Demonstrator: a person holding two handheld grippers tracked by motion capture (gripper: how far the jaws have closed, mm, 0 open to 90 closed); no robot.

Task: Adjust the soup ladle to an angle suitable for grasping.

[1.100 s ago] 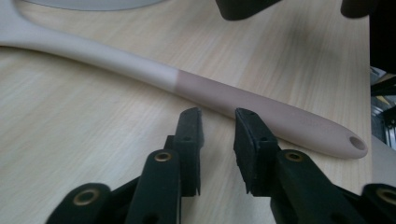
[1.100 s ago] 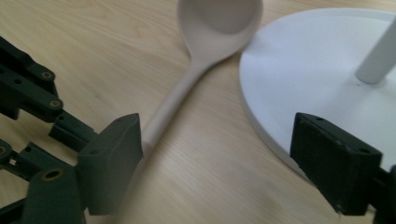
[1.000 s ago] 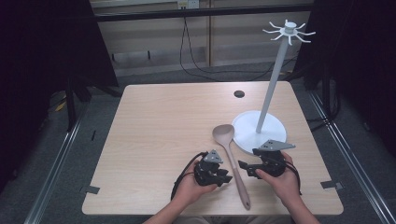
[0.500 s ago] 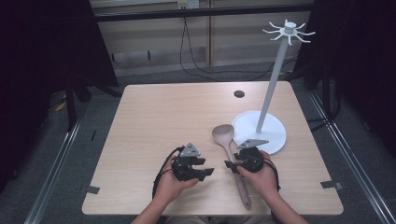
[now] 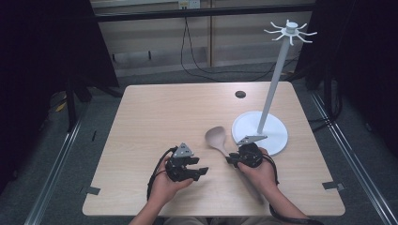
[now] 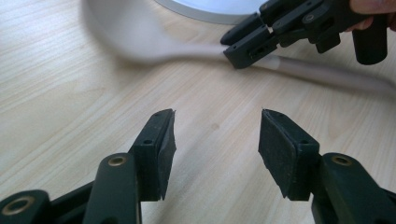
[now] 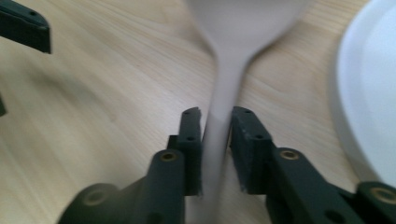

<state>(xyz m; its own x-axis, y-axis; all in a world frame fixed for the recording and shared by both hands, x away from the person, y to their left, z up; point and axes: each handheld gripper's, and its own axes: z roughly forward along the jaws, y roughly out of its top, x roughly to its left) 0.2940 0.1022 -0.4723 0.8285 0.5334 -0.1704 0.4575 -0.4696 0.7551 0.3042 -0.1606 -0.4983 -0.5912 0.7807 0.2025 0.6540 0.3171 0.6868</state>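
Wooden spoon (image 5: 220,141) lies on the table (image 5: 155,117) beside the white stand base (image 5: 277,136); right gripper (image 7: 215,140) has just clamped its neck, left gripper (image 6: 215,140) hangs open, nothing between its jaws. Grip's far up the handle, so the long tail could pivot or slip on lifting.

left tool (image 5: 202,171): jaws apart, nothing between | right tool (image 5: 230,159): jaws just closed, gripping

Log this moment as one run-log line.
right gripper: jaws just closed, shut on spoon handle | left gripper: jaws just opened, nothing between them, over table | stand: beside spoon
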